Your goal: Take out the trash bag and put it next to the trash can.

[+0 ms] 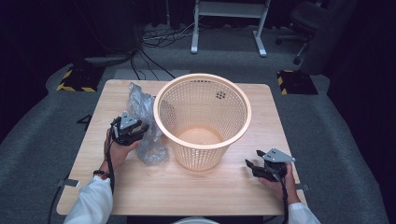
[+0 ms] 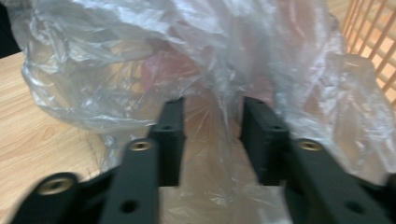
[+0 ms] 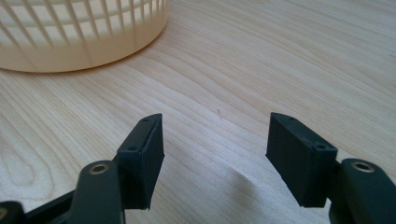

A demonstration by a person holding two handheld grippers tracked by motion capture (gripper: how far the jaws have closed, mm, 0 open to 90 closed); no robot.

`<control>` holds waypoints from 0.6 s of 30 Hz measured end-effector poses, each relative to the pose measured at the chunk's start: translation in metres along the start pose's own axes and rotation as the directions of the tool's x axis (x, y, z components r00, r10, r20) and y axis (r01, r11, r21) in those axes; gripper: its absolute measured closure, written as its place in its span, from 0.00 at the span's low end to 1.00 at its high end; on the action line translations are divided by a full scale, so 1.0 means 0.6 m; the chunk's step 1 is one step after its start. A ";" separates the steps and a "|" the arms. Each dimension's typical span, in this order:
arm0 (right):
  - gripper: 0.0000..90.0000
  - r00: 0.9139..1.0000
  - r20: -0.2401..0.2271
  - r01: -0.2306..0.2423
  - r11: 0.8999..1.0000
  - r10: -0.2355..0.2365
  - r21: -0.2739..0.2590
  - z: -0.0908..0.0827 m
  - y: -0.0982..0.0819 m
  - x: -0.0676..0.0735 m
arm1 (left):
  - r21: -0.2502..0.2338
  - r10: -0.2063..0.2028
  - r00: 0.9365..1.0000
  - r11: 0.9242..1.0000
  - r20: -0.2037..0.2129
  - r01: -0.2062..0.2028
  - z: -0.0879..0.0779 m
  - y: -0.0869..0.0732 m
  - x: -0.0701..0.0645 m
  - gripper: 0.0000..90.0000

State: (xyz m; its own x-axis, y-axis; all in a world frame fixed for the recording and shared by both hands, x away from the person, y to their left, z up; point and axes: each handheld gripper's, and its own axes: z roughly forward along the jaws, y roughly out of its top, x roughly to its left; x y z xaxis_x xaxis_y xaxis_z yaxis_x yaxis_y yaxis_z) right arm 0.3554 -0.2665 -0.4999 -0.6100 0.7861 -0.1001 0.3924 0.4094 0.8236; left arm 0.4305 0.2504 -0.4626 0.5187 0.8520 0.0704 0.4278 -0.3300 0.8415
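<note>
A crumpled clear plastic bag lies on the wooden table, against the left side of a peach mesh basket that stands upright and looks empty. My left gripper is pushed into the bag from the left. In the left gripper view its jaws stand partly apart with the bag's film between and behind them. My right gripper rests low near the table's front right. Its jaws are wide open over bare wood, short of the basket's base.
The basket's wall is close to the right of the bag. Beyond the table, on grey carpet, are a white desk frame, floor cables and an office chair. Bare wood lies in front of the basket.
</note>
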 end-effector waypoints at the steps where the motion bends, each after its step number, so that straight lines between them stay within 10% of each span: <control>1: 0.41 1.000 -0.001 -0.002 1.000 0.002 0.000 0.001 -0.001 0.000 | -0.002 -0.001 1.000 1.000 -0.005 0.001 -0.003 0.001 0.000 0.58; 7: 0.41 1.000 -0.010 -0.004 1.000 0.004 0.006 0.004 -0.002 0.001 | -0.042 -0.017 1.000 0.999 -0.005 0.017 -0.025 0.008 0.001 0.36; 18: 0.41 1.000 -0.011 -0.008 1.000 0.008 0.011 0.005 -0.001 0.001 | 0.067 0.030 1.000 0.997 0.008 -0.030 -0.057 0.018 -0.011 0.18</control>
State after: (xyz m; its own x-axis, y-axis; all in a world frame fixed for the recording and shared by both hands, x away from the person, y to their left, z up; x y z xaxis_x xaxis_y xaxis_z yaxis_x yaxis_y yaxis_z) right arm 0.3572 -0.2649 -0.5020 -0.6146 0.7840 -0.0872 0.4045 0.4081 0.8184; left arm 0.4066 0.2553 -0.4356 0.5371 0.8386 0.0911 0.4609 -0.3822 0.8009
